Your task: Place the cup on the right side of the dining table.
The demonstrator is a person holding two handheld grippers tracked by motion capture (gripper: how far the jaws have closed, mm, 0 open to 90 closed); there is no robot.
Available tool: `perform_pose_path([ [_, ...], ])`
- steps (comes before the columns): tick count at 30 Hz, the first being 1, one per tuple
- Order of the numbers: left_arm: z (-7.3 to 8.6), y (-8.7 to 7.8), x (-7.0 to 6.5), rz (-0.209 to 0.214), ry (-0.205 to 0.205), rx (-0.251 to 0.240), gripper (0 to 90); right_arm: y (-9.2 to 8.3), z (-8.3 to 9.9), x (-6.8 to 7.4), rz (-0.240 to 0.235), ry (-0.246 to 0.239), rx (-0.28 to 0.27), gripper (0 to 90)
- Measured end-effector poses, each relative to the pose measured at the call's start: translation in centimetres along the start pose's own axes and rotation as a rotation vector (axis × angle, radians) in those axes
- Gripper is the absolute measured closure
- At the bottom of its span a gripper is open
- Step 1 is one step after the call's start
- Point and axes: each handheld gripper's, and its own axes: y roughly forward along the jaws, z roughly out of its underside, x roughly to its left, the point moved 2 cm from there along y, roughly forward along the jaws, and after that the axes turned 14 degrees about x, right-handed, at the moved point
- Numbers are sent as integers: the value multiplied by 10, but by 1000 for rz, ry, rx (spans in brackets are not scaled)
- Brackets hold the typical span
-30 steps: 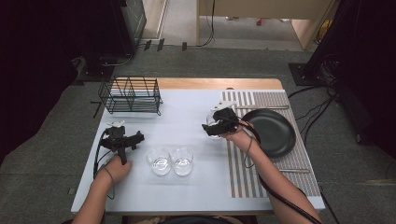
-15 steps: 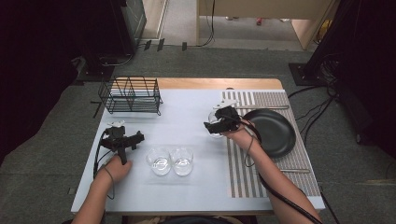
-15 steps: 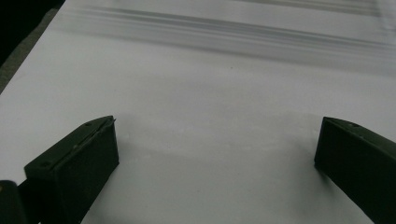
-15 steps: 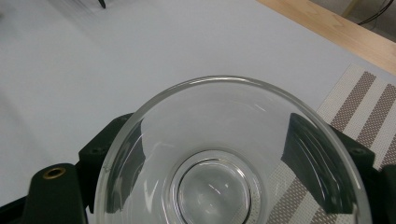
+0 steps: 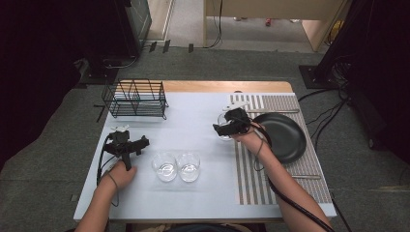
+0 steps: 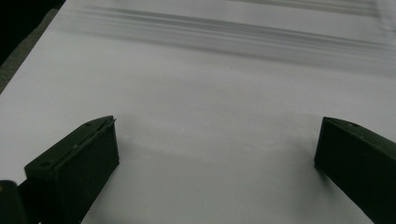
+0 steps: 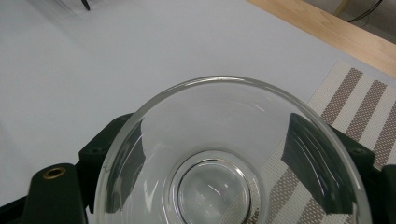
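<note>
- The counter [image 5: 203, 193], white-topped with a wooden strip along its far edge, is seen from above in the high view.
- A striped placemat [image 5: 290, 179] is spread over the counter's right part, from about 1 o'clock down to 5 o'clock.
- A black wire rack [image 5: 135, 99] is stood at about 10 o'clock on the counter, well apart from both hands.
- A black round plate [image 5: 285, 137] is laid on the placemat at about 2 o'clock, just beside the right hand.
- The right tongs [image 5: 226, 126] are held at the placemat's left edge, at about 1 o'clock from the counter's middle; the jaws are closed on a clear glass bowl [image 7: 229, 154], one jaw pressed at each side of its wall, as seen in the right gripper view.
- The held bowl is carried partly over the white surface and partly over the placemat's stripes.
- The left tongs [image 5: 137, 144] are held at about 9 o'clock; the jaws are spread wide with nothing between them, only bare counter being seen past them in the left gripper view.
- Two more clear glass bowls [image 5: 177, 166] are set touching side by side at about 6 o'clock, near the left tongs.
</note>
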Motion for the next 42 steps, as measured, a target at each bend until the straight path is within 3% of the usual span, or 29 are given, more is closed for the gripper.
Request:
perform_pose_path([
  [42,0,-1,1,7,-6,-4,0,6,0,-20,40,63,-18,193],
])
